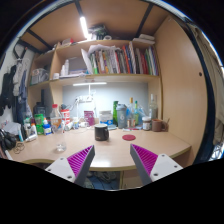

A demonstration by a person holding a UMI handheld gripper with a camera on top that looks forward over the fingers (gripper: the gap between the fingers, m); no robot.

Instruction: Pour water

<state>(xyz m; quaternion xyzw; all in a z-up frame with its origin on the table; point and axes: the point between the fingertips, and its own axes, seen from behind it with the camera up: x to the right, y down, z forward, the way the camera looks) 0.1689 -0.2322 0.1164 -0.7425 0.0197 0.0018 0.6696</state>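
My gripper [113,161] hangs over the near edge of a light wooden desk [110,148], with its two purple pads [80,159] wide apart and nothing between them, so it is open. Well beyond the fingers, near the middle of the desk, stands a dark cup [101,132]. Just right of it a small red disc [127,137] lies flat on the desk. Several bottles [122,115] stand along the back of the desk to the right, and a clear bottle [56,119] stands at the back left.
Shelves of books [110,60] hang above the desk under a lit lamp strip [88,83]. More containers [40,124] crowd the desk's left back, with dark gear [8,140] at the far left. A wooden cabinet side [178,90] walls off the right.
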